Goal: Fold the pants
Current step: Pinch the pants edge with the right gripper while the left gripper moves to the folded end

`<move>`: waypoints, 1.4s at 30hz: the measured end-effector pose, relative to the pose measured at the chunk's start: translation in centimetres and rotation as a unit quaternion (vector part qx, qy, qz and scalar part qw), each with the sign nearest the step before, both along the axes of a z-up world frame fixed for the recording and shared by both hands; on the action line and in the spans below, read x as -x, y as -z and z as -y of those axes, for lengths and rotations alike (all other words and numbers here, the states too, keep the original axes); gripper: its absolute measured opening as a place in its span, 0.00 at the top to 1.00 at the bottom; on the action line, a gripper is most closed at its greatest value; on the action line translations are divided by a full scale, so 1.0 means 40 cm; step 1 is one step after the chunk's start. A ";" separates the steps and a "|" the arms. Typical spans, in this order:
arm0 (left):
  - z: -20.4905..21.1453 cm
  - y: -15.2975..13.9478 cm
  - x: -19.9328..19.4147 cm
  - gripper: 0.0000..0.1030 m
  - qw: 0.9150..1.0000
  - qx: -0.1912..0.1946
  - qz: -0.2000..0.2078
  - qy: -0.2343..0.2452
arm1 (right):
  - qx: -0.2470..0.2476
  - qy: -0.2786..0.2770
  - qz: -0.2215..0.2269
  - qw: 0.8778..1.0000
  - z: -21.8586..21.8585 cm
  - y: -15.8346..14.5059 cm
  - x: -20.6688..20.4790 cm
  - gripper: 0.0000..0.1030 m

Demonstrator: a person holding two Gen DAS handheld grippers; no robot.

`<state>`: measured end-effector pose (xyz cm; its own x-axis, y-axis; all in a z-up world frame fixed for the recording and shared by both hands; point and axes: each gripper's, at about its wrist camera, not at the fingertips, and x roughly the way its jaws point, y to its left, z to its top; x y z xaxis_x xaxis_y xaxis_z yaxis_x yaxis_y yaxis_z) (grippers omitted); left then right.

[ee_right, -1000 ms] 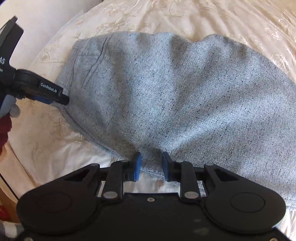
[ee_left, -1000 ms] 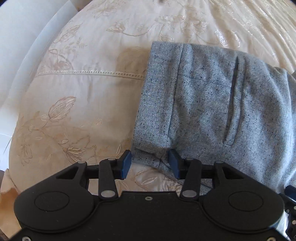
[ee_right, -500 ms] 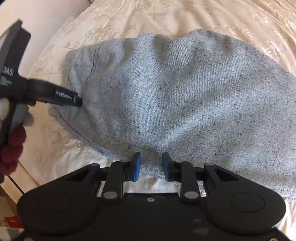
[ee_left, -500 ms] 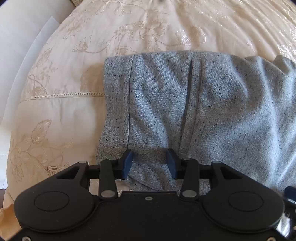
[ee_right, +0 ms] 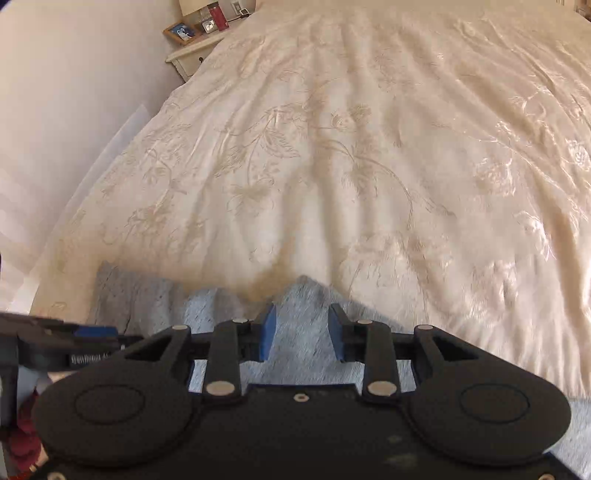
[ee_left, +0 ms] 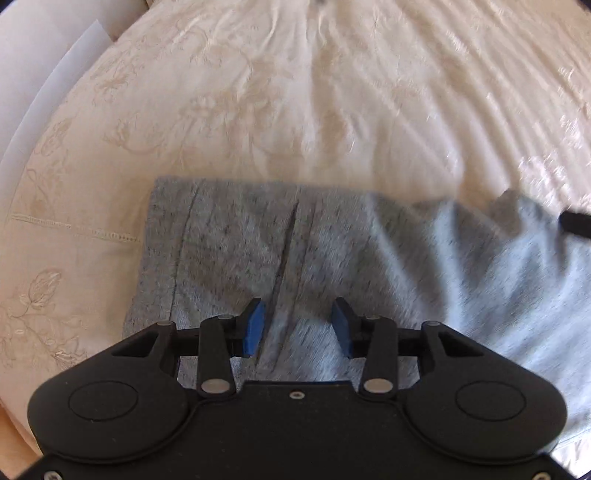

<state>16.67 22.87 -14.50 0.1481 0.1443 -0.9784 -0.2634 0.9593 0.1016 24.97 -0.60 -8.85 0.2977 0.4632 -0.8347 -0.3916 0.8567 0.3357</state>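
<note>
Pants (ee_left: 332,254): grey flecked knit or tweed-like cloth, lying on the cream embroidered bedspread (ee_left: 295,103) near the bed's close edge, already doubled into a broad band that runs across the left wrist view. One squared end with a stitched hem or waistband line sits at the left; a long slit, likely a pocket, crosses the cloth just ahead of the left pads.

Handling, judged: soft, limp, moderately thick; light enough for one pinch, but it will sag and bunch between two holds. Not fragile. The satin-like bedspread looks slick, so the cloth may slide when dragged. Best taken at corners or along a folded edge, both layers together, both holds level.

Left hand-held gripper (ee_left: 299,328): jaws apart and opening, directly above the cloth, pads not pressing on it.

Right hand-held gripper (ee_right: 302,336): jaws apart and opening; a raised peak of cloth shows between the pads, no visible pinch. Blur leaves contact uncertain.

Background: nightstand (ee_right: 192,55) with a picture frame (ee_right: 183,31), far left.
</note>
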 end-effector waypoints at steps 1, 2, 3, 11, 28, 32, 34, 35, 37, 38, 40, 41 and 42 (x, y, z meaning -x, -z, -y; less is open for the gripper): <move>0.001 0.026 0.005 0.47 1.000 -0.003 -0.014 0.006 | 0.002 -0.006 -0.003 1.000 -0.009 0.011 -0.026 0.67; 0.002 0.039 0.013 0.46 1.000 -0.004 -0.008 0.012 | 0.005 -0.013 -0.007 1.000 -0.017 0.022 -0.045 0.66; 0.005 0.040 0.021 0.46 1.000 -0.006 0.001 0.015 | 0.009 -0.025 -0.015 1.000 -0.022 0.036 -0.081 0.66; 0.006 0.027 0.041 0.46 1.000 0.002 0.003 -0.018 | 0.002 -0.107 -0.050 0.993 -0.063 0.087 -0.108 0.95; 0.090 -0.143 -0.095 0.54 0.994 0.028 0.104 0.016 | 0.027 -0.210 0.013 0.977 -0.079 0.067 0.316 0.98; 0.117 -0.111 -0.140 0.54 0.995 0.016 0.088 0.034 | 0.018 -0.176 0.024 0.984 -0.059 0.036 0.299 0.92; 0.109 -0.082 -0.122 0.53 0.997 0.020 0.069 0.029 | 0.011 -0.141 0.034 0.989 -0.034 0.012 0.258 0.85; 0.107 -0.067 -0.094 0.53 0.998 0.019 0.056 0.025 | 0.005 -0.124 0.036 0.992 -0.022 0.002 0.232 0.82; 0.089 -0.020 -0.043 0.52 0.999 0.019 0.022 0.018 | -0.006 -0.089 0.044 0.995 0.001 -0.013 0.177 0.80; 0.081 0.007 -0.016 0.50 1.000 0.018 0.004 0.013 | -0.012 -0.076 0.046 0.996 0.009 -0.015 0.145 0.74; 0.076 0.032 0.049 0.47 0.999 0.026 0.012 0.016 | -0.017 -0.061 0.040 0.997 0.014 -0.009 0.083 0.67; 0.087 0.030 0.073 0.47 0.999 0.014 0.024 0.034 | -0.016 -0.061 0.036 0.997 0.010 0.001 0.052 0.66; 0.100 0.030 0.085 0.47 0.998 0.000 0.025 0.052 | -0.013 -0.062 0.032 0.997 0.002 0.014 0.026 0.66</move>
